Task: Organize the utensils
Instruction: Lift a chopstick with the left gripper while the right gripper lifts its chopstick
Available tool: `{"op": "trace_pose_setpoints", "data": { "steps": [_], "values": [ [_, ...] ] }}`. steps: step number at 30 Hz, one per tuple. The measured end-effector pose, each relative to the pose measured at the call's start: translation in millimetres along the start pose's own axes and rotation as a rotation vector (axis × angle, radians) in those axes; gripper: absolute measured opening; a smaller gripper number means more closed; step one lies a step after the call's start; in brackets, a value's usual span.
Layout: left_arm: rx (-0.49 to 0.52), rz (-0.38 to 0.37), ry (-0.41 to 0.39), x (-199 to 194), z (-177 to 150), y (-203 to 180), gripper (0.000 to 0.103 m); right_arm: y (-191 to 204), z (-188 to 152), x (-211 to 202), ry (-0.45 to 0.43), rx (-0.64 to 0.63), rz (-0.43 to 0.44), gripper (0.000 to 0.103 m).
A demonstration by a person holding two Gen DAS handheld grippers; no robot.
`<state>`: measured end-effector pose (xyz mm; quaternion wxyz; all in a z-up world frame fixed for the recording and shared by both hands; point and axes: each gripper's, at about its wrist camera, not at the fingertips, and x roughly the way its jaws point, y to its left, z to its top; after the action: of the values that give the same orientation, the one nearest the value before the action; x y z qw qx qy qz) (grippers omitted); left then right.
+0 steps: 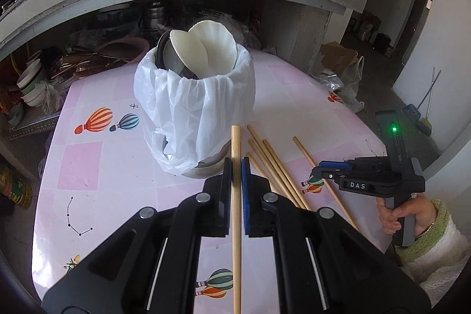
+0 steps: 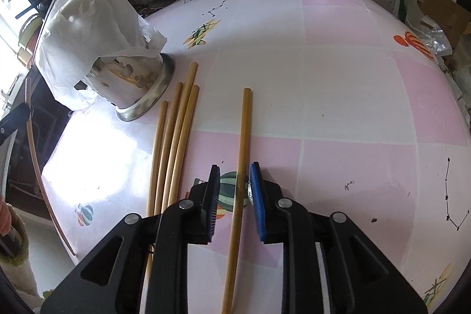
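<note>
While left gripper (image 1: 236,171) clamps chopstick (image 1: 236,225), right gripper (image 2: 234,181) fingers (image 2: 256,190) straddle another (image 2: 241,155).

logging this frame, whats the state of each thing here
left tongs: shut on held chopstick
held chopstick: gripped, off the table
right tongs: open, straddling lone chopstick
lone chopstick: flat on table
four chopsticks: flat, bunched
utensil holder: upright, bag-wrapped, holding spoons

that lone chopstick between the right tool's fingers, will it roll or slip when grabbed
The lone chopstick looks round and smooth, so a nudge on the glossy table would probably roll it. It looks thin and stiff, likely light. The right tool straddles it open; closing off centre may pivot it.
</note>
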<state>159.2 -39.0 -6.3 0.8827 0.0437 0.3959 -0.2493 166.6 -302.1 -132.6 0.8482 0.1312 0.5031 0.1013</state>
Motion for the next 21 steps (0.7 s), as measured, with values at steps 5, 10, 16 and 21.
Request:
{"op": "trace_pose_setpoints", "data": {
  "steps": [5, 10, 16, 21],
  "values": [
    [0.001, -0.002, -0.025, -10.7, 0.2, 0.1, 0.006, 9.4, 10.4, 6.3, -0.004, -0.055, -0.073, 0.024],
    [0.003, 0.001, -0.041, -15.1, 0.9, 1.2, 0.006, 22.9, 16.7, 13.2, -0.016, -0.126, -0.164, 0.021],
    [0.002, 0.013, -0.054, -20.4, 0.3, 3.2, 0.006, 27.1, 15.0, 14.0, -0.035, -0.145, -0.197, 0.008],
    [0.002, 0.018, -0.064, -23.1, -0.6, 2.9, 0.006, 21.6, 14.5, 10.5, -0.037, -0.1, -0.146, 0.007]
  ]
}}
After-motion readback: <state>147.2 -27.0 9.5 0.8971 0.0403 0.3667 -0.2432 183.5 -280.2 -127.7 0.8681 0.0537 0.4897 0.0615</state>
